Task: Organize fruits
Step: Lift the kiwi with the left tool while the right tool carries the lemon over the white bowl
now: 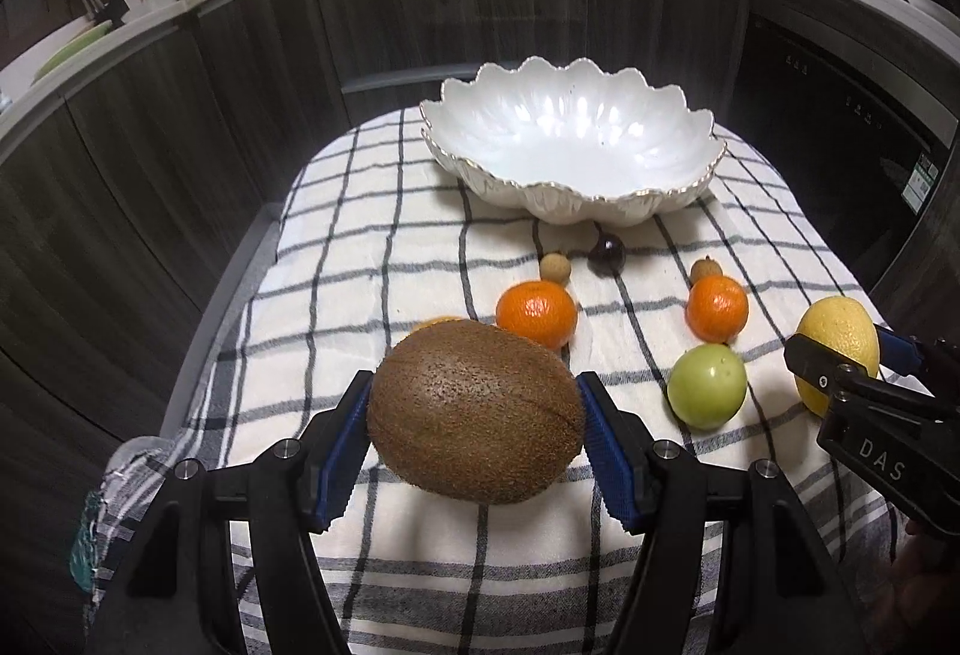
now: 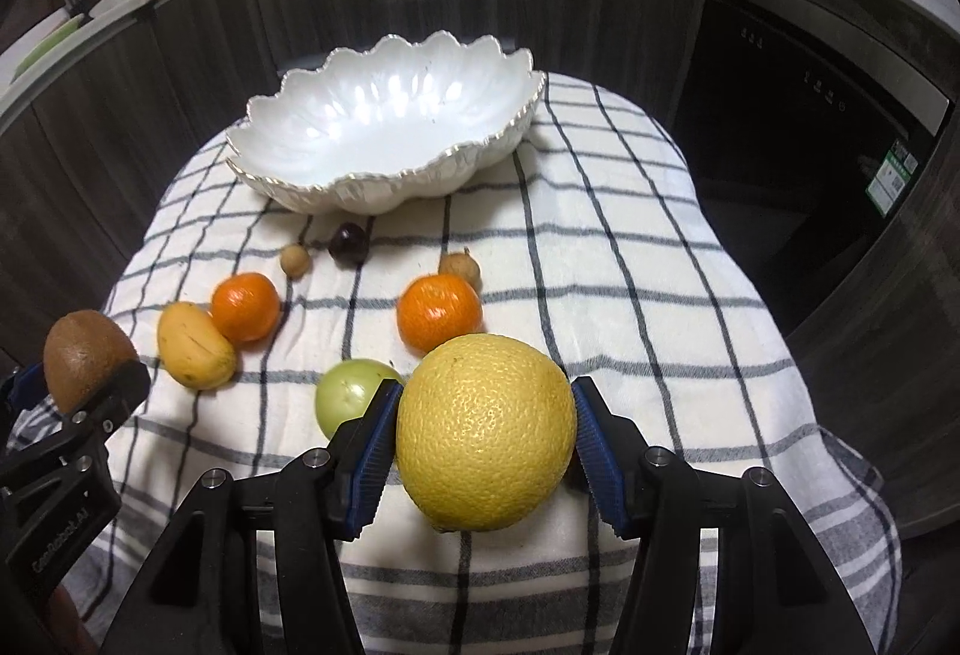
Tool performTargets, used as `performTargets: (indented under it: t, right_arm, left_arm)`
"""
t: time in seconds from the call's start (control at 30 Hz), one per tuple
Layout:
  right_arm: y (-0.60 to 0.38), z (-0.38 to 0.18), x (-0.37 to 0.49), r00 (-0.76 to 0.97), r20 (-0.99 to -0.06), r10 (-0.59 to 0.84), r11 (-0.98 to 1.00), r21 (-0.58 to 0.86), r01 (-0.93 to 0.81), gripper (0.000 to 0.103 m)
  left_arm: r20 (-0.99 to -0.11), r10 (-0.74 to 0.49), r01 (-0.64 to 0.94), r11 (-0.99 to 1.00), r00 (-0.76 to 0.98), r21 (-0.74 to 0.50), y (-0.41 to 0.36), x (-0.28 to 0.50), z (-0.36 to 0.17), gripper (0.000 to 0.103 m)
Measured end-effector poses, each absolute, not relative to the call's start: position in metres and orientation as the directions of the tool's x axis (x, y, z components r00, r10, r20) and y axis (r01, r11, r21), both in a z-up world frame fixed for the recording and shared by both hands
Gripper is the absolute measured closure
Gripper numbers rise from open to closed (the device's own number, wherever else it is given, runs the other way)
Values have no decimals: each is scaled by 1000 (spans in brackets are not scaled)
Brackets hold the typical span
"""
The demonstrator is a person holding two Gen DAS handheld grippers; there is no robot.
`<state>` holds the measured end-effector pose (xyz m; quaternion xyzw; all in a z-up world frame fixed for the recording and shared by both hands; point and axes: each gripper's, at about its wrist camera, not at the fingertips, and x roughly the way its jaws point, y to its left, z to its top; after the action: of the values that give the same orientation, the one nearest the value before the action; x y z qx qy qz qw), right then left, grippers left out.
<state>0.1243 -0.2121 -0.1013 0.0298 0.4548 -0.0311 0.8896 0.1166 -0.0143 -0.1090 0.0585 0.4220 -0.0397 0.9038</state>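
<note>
The left claw (image 1: pixel 474 415) clamps a brown fuzzy oval kiwi (image 1: pixel 474 412) between its blue ribbed pads, and the fruit hangs above the near part of the tabletop (image 1: pixel 372 247), which is draped in a white cloth with a dark grid of lines. The right claw (image 2: pixel 485 433) grips a large round yellow citrus with pebbled skin (image 2: pixel 485 430) the same way, its pads pressed to both sides.

A white scalloped ceramic bowl with a gilt rim (image 1: pixel 573 139) sits empty at the far end of the cloth, close to the far edge. Between the bowl and the claws lie two orange mandarins (image 1: pixel 536 313) (image 1: pixel 717 308), a round green fruit (image 1: pixel 707 385), a small yellow mango (image 2: pixel 195 345), two small tan round fruits (image 1: pixel 554 267) (image 1: pixel 705 269) and one dark purple round fruit (image 1: pixel 606 253) just in front of the bowl. The cloth's left stretch and its right side past the mandarins lie bare. Dark wood-grain cabinet fronts (image 1: pixel 240 85) curve around the far and left sides.

The right claw's black body reads "DAS" in the left wrist view. In the right wrist view the left claw's body carries white lettering too small to make out. A green and white sticker (image 2: pixel 894 175) on the dark appliance at right is illegible.
</note>
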Motion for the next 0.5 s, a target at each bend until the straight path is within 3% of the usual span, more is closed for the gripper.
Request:
performTargets:
  t: [0.5]
  right_arm:
    - [-211, -62, 154, 669, -744, 4, 998, 40, 39, 46]
  left_arm:
    - [-714, -39, 118, 991, 699, 61, -19, 149, -71, 38]
